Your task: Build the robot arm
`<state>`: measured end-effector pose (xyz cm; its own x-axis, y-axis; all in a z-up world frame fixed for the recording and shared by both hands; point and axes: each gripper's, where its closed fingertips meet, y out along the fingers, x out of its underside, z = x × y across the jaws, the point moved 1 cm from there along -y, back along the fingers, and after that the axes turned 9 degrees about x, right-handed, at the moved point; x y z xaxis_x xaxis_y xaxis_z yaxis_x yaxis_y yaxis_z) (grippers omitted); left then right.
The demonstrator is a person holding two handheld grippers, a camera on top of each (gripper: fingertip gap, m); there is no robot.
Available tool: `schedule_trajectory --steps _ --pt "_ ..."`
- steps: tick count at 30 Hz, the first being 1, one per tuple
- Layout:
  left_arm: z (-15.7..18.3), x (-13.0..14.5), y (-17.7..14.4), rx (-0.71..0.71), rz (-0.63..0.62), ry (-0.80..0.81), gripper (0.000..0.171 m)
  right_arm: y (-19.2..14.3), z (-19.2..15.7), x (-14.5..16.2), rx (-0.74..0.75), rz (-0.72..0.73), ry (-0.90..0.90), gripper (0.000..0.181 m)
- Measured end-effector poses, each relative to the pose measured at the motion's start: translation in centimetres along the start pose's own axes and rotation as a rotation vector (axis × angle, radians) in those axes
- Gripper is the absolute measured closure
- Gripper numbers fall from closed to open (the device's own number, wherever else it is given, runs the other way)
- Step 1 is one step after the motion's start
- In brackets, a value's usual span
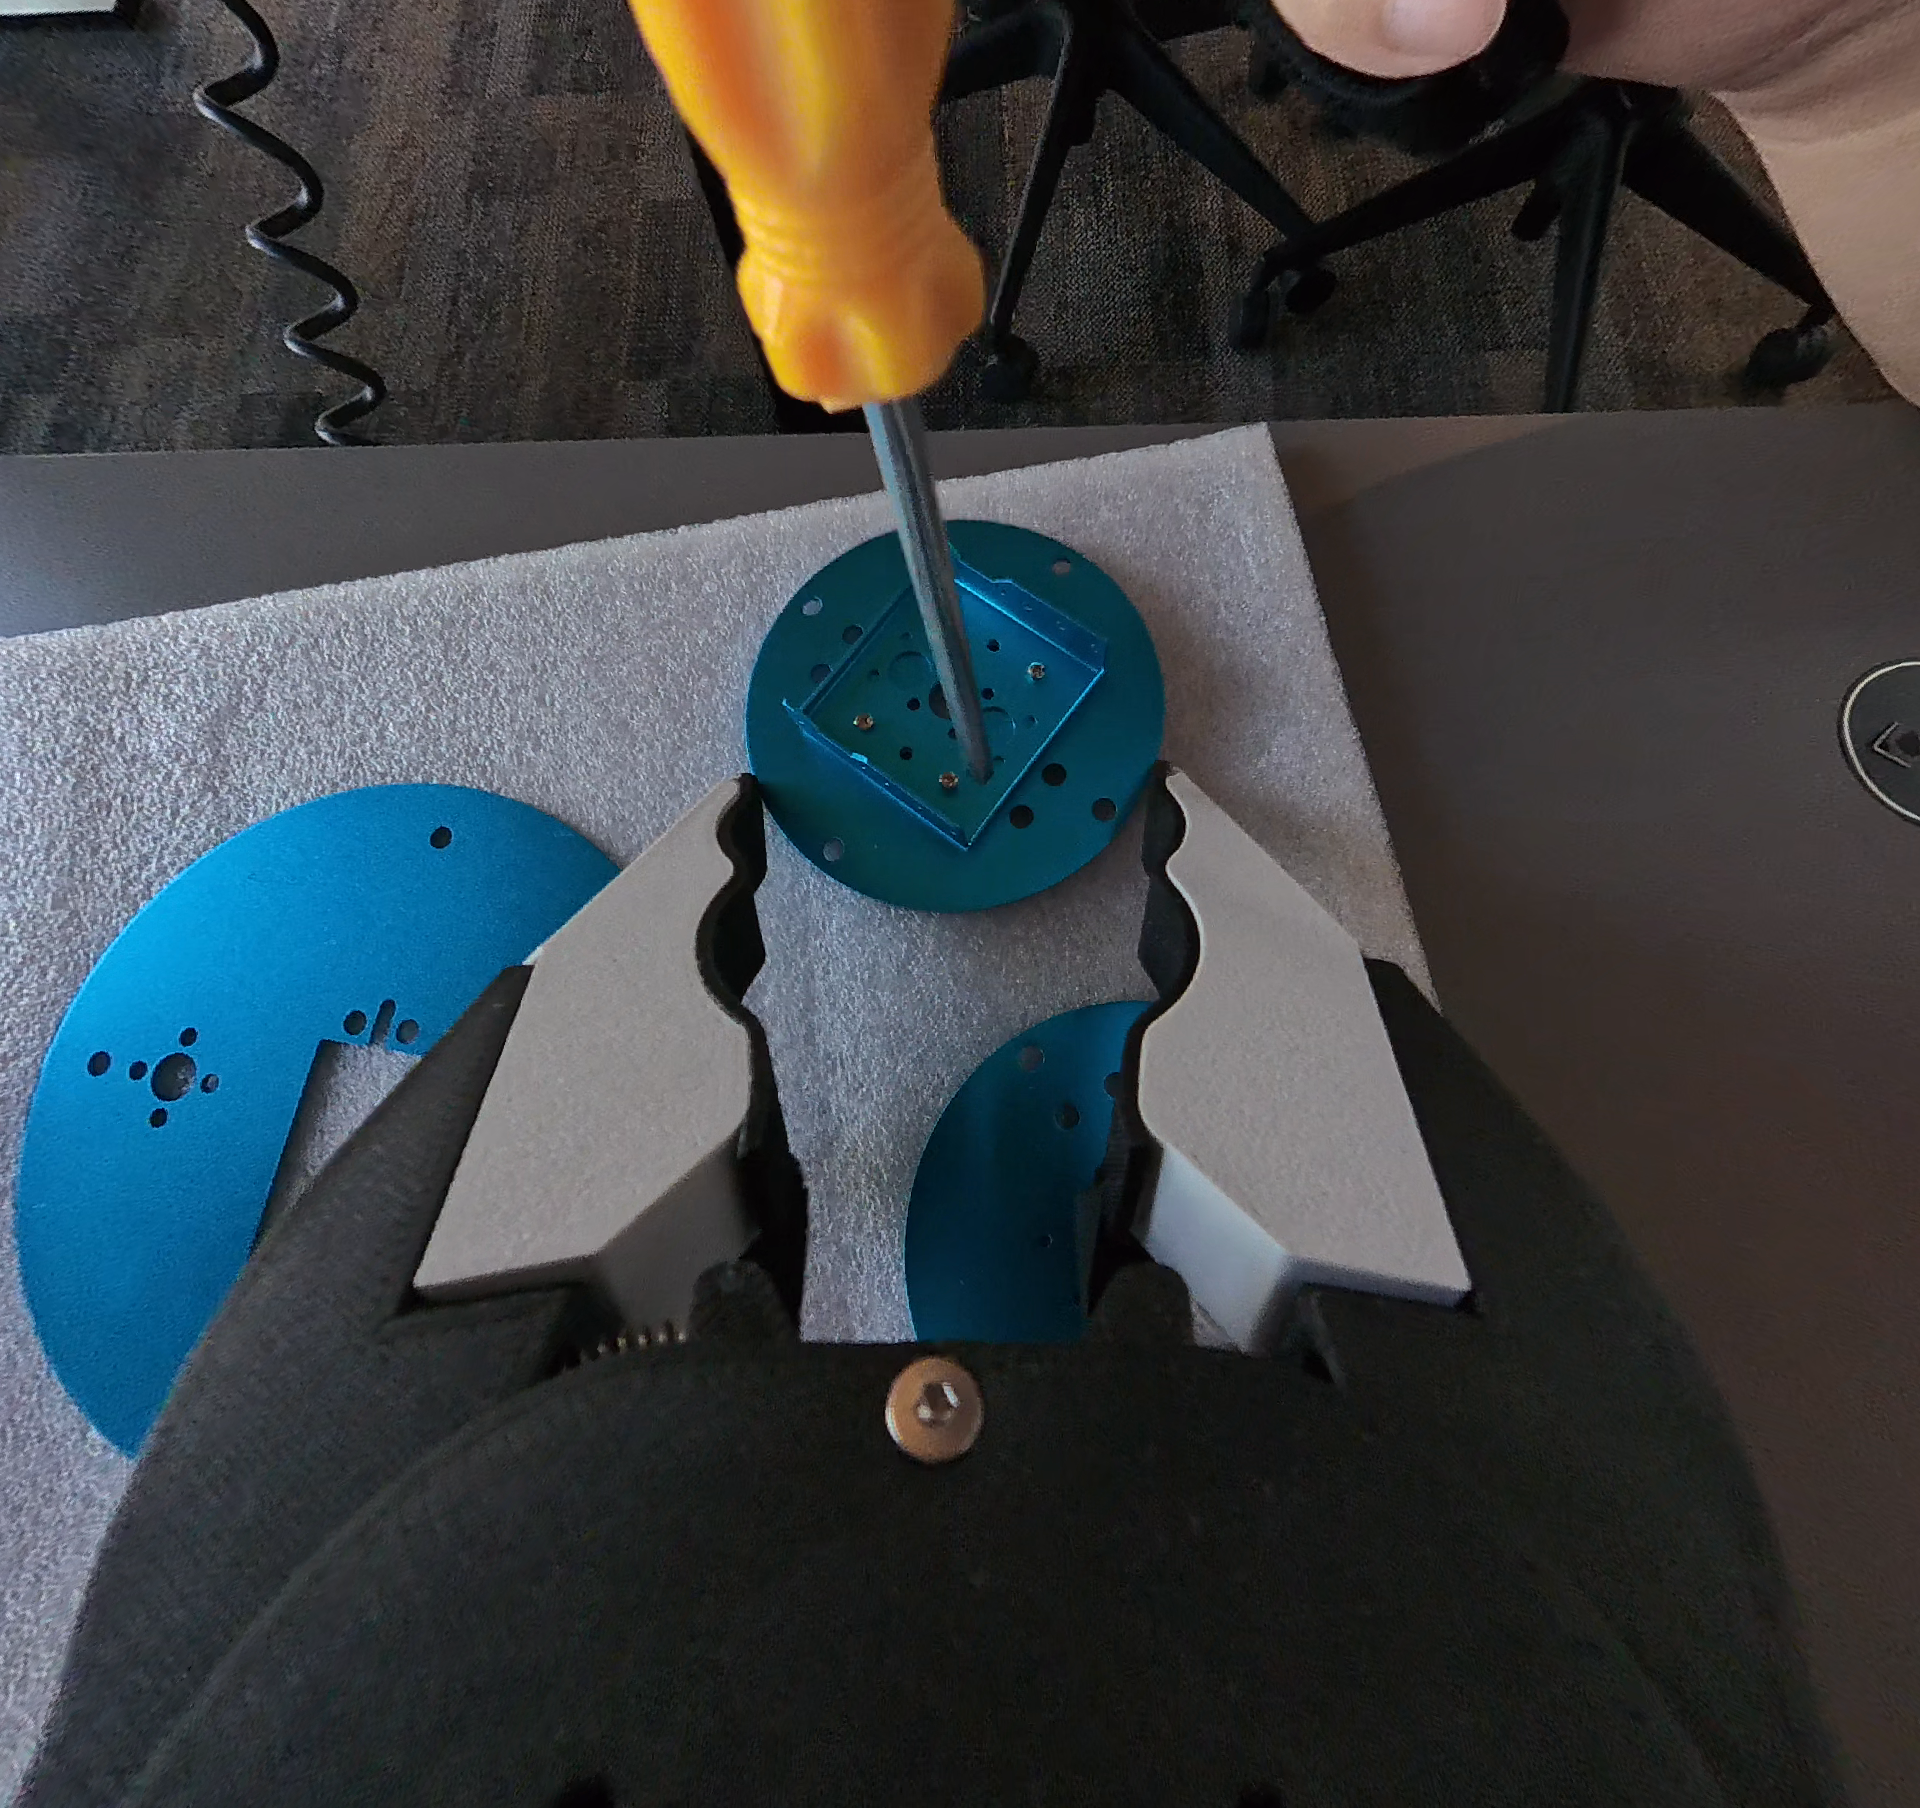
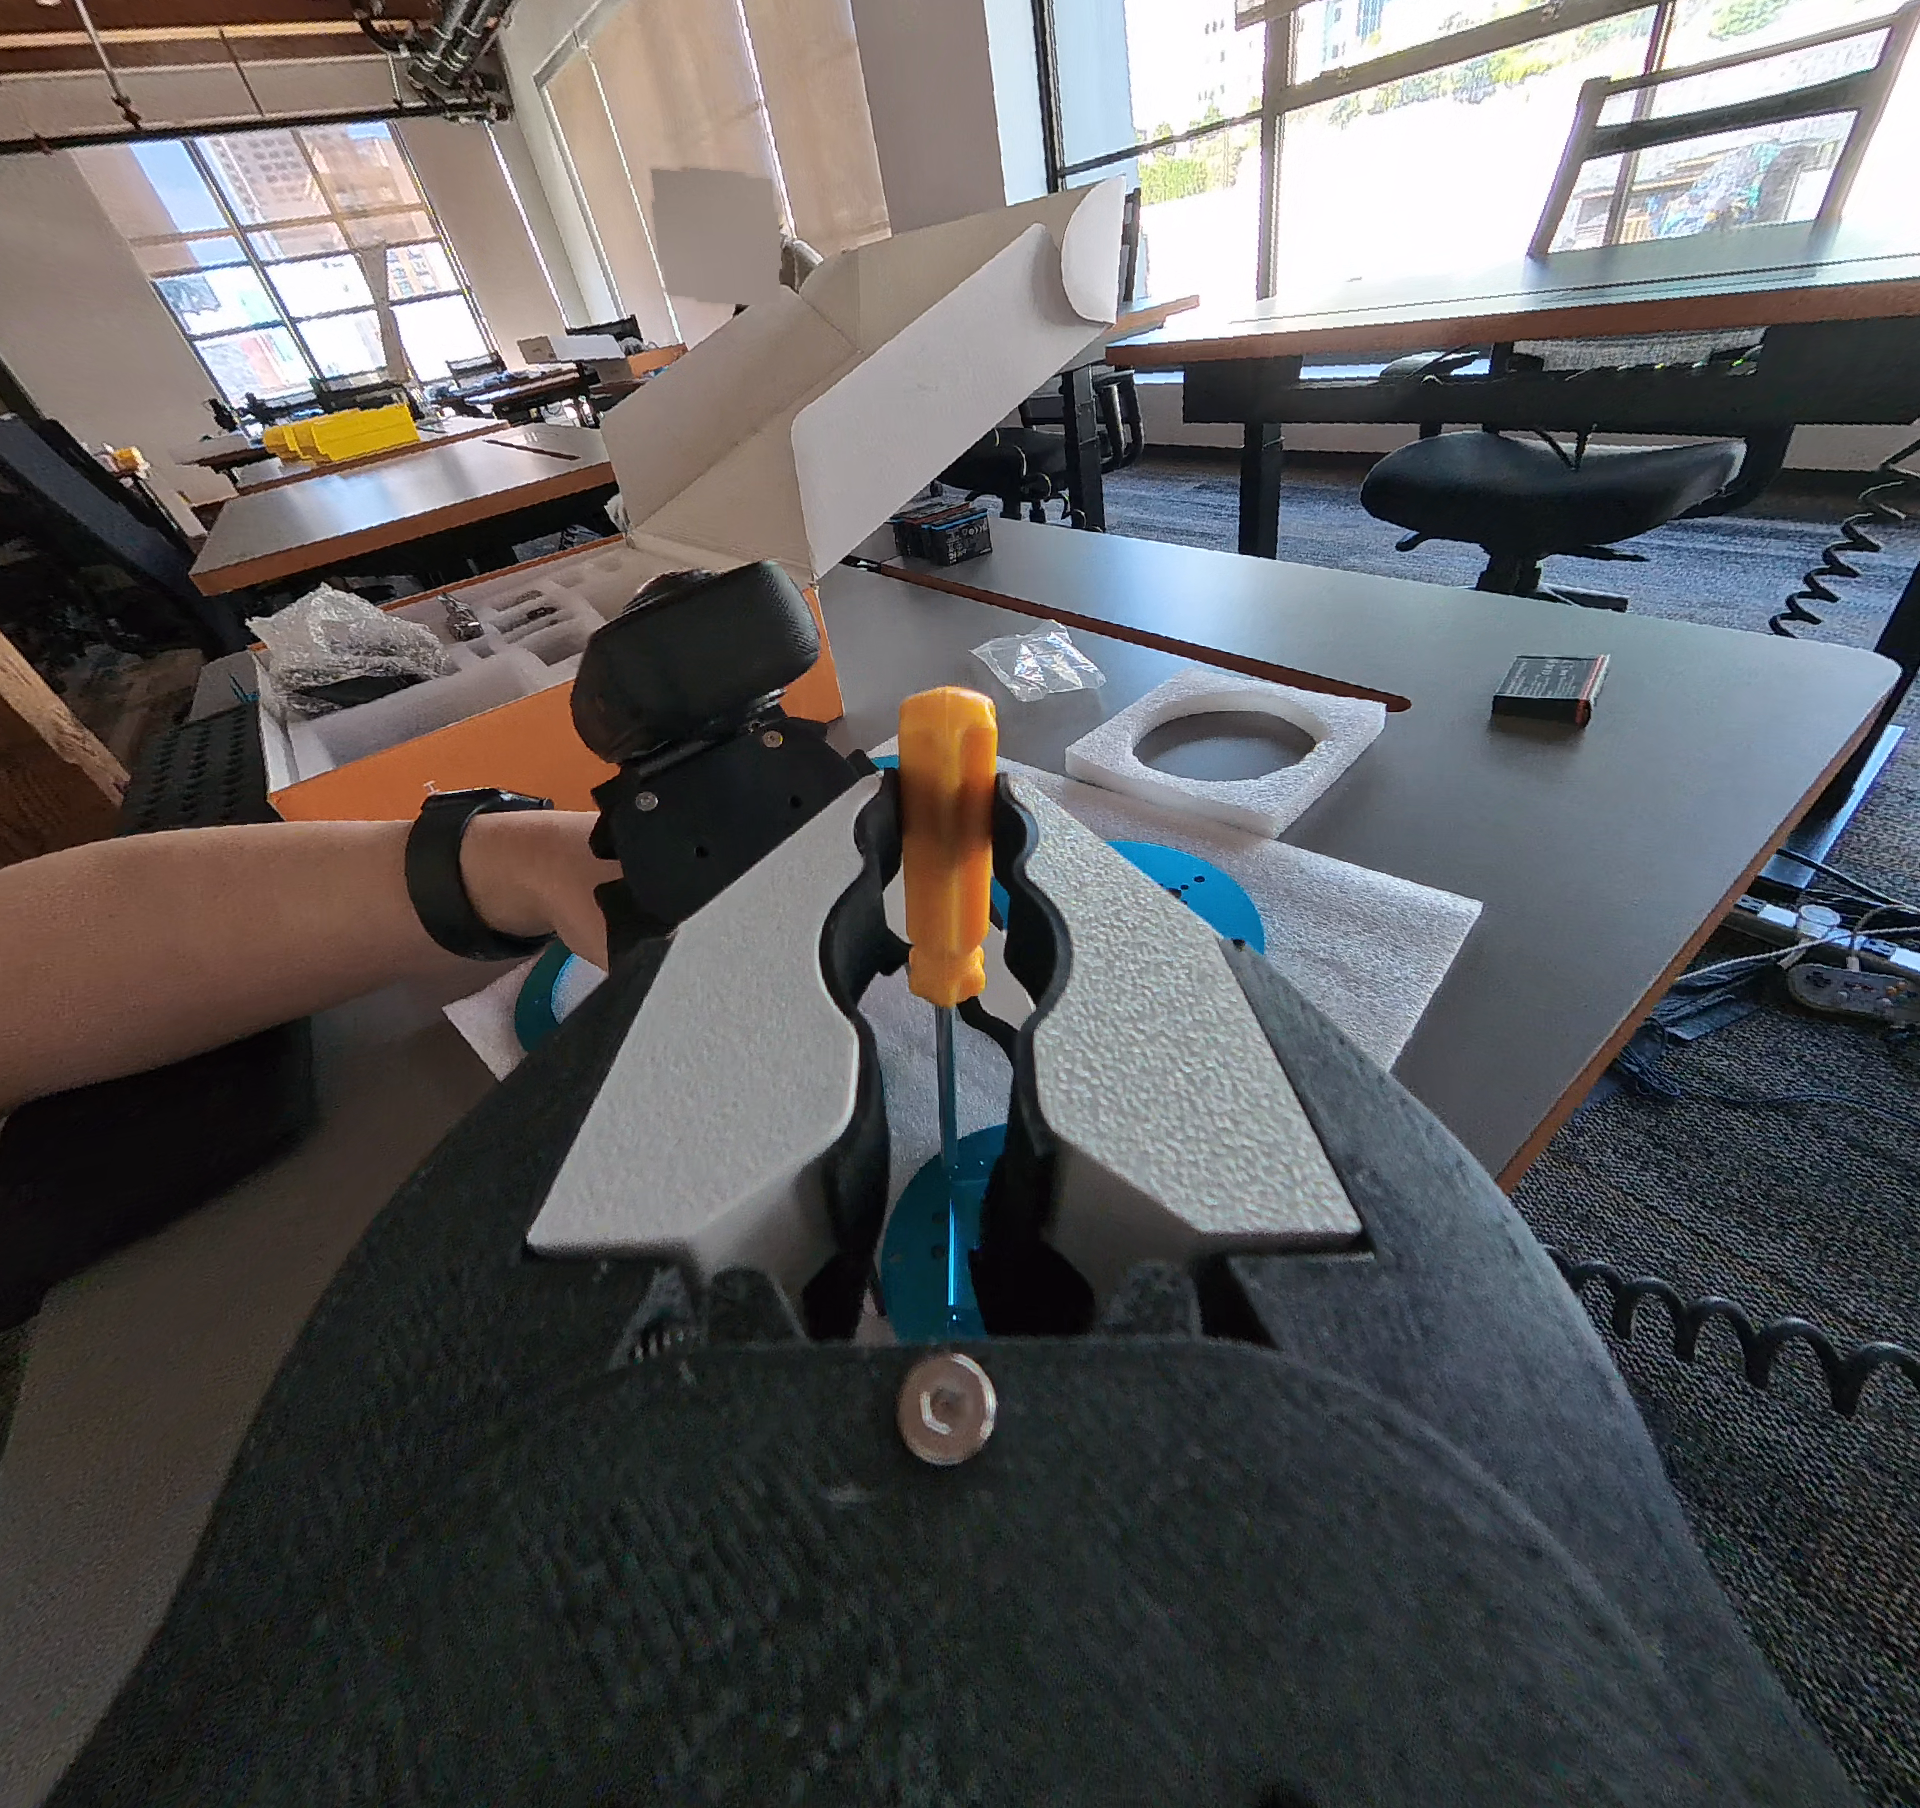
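A small blue round plate (image 1: 904, 854) with a square blue bracket (image 1: 883, 709) screwed on lies on white foam sheet (image 1: 416, 678). My left gripper (image 1: 951, 802) is open, its fingertips on either side of the plate's near edge. An orange-handled screwdriver (image 1: 821, 148) stands nearly upright, its tip in a hole near a brass screw (image 1: 948, 779) in the bracket. My right gripper (image 2: 943, 802) is shut on the screwdriver's handle (image 2: 945, 844); the shaft (image 2: 948, 1083) runs down to the blue plate (image 2: 920, 1249).
A large blue disc (image 1: 239, 1062) lies left on the foam, another blue disc (image 1: 1008, 1187) under my left gripper. An open orange box (image 2: 447, 771), a white foam ring (image 2: 1226, 761), a plastic bag (image 2: 1034, 662) and a black pack (image 2: 1548, 688) sit on the grey table (image 2: 1558, 875). Office chairs stand beyond. The left gripper's tips are roughly 15 cm from the right gripper's.
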<state>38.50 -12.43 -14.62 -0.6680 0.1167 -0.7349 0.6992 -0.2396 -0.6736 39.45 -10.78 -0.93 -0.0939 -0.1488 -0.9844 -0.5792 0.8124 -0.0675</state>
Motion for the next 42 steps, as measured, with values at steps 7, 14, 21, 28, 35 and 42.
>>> schedule_trajectory --steps 7,14,21,28,35,42 --pt "-0.09 0.10 0.04 -0.007 -0.002 -0.006 0.098 -0.03 0.38 0.07 0.010 0.003 0.009 0.167" --pt "0.01 -0.04 -0.09 -0.019 -0.019 0.014 0.099 0.00 0.58 0.27 0.022 -0.008 -0.002 0.167" --pt "-0.08 0.05 -0.47 -0.035 -0.034 0.035 0.099 0.09 0.89 0.43 0.029 -0.008 -0.004 0.167" --pt "-0.02 0.12 -0.48 -0.031 -0.042 0.036 0.099 0.23 0.75 0.50 0.005 0.000 0.003 0.167" --pt "-0.03 0.16 -0.47 -0.024 -0.043 0.030 0.100 0.34 0.90 0.70 0.001 -0.004 0.010 0.167" --pt "-0.01 0.12 -0.51 -0.029 -0.046 0.038 0.100 0.52 0.80 0.89 -0.005 -0.013 0.008 0.166"
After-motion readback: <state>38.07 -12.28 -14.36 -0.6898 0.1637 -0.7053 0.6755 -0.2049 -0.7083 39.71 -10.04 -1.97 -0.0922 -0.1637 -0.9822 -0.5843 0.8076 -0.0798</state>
